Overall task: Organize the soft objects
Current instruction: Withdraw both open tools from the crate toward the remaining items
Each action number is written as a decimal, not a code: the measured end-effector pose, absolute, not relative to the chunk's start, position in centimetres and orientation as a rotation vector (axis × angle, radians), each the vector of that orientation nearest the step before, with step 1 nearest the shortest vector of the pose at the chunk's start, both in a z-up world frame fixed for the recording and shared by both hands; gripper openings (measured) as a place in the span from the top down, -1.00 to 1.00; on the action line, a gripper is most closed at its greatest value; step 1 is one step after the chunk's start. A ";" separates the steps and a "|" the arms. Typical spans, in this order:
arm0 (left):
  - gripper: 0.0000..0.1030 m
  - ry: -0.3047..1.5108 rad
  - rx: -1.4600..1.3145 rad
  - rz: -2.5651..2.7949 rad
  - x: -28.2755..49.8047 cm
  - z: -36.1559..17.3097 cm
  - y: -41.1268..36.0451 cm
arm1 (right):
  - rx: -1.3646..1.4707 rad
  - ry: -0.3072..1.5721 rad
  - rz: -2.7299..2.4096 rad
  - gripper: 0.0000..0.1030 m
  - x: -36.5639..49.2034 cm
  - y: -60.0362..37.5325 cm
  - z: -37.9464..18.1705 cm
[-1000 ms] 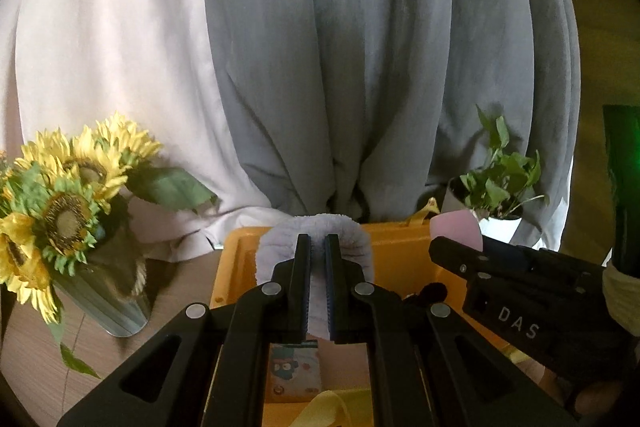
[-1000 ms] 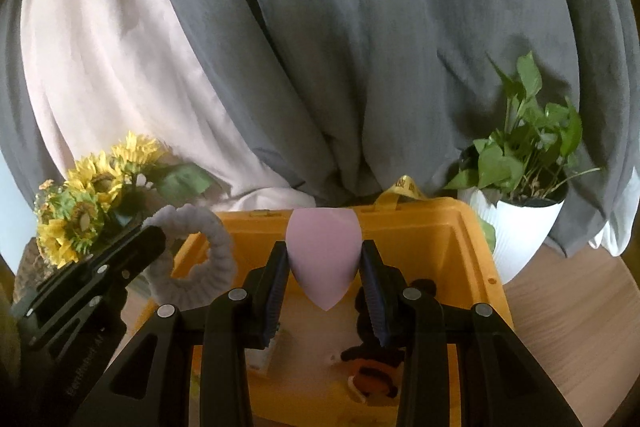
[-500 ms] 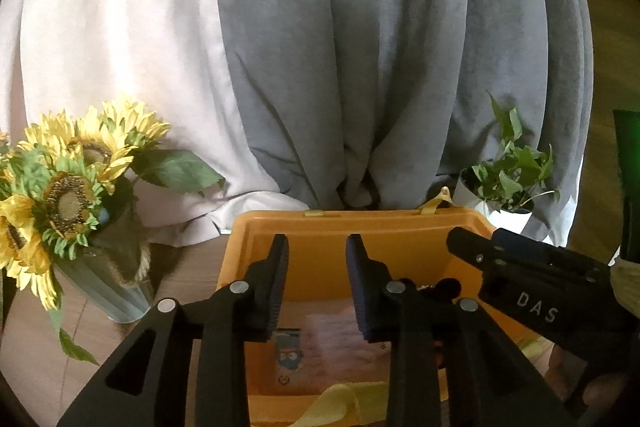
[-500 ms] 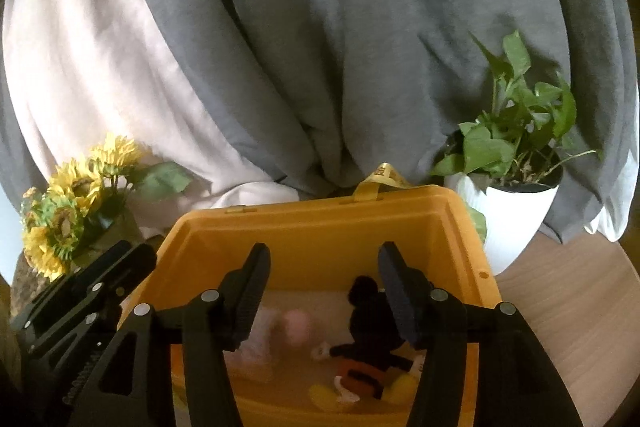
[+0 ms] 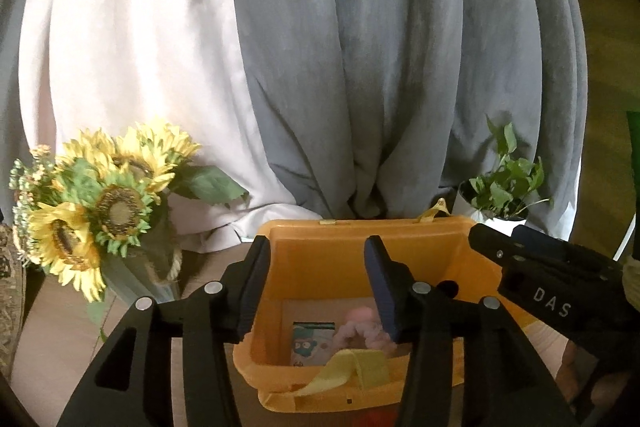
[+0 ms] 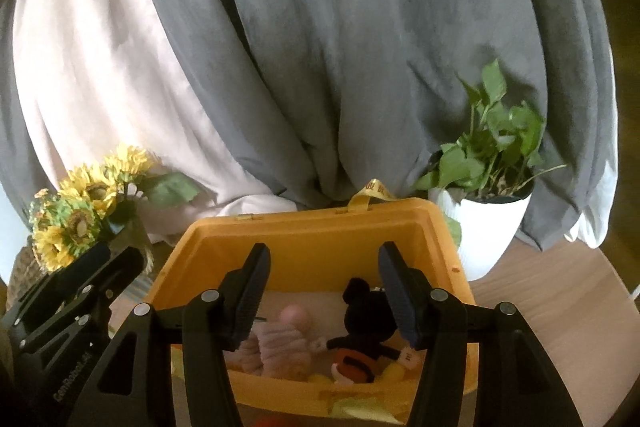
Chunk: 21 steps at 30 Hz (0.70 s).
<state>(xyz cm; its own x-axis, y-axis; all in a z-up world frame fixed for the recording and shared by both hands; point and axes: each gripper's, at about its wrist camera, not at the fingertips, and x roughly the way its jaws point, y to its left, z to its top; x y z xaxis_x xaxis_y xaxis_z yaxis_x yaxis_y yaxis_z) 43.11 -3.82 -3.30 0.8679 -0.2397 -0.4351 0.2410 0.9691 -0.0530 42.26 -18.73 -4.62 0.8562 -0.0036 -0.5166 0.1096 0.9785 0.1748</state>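
An orange plastic bin (image 5: 328, 259) (image 6: 312, 227) stands in front of both grippers. Inside lie a fluffy pale ring (image 6: 280, 347) (image 5: 360, 327), a pink egg-shaped sponge (image 6: 295, 315), a black mouse plush toy (image 6: 368, 319), and a small printed packet (image 5: 312, 341). A yellow cloth (image 5: 352, 371) hangs over the near rim. My left gripper (image 5: 318, 287) is open and empty above the bin's near left. My right gripper (image 6: 324, 291) is open and empty above the bin; it also shows in the left wrist view (image 5: 552, 287).
A vase of sunflowers (image 5: 100, 203) (image 6: 80, 219) stands left of the bin. A potted green plant in a white pot (image 6: 488, 203) (image 5: 504, 187) stands to its right. Grey and white curtains (image 5: 360, 67) hang behind. The table is pale wood (image 6: 560, 287).
Both grippers opened: the left let the fluffy ring drop into the bin, the right let the pink sponge drop. Both have since opened wider and drawn back a little.
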 end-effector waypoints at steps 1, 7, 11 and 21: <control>0.06 0.450 0.004 -0.250 42.8 -3.1 -3.8 | 0.200 0.533 -0.063 -0.12 41.9 -18.7 -4.4; -0.05 0.411 0.009 -0.242 40.2 -1.7 -3.4 | 0.194 0.496 -0.071 -0.12 39.7 -18.7 -2.9; -0.11 0.388 0.012 -0.233 38.5 -0.9 -3.0 | 0.189 0.463 -0.088 -0.27 38.1 -18.6 -2.0; -0.31 0.348 0.038 -0.218 33.8 0.1 -2.1 | 0.179 0.410 -0.112 -0.35 33.8 -17.7 -0.6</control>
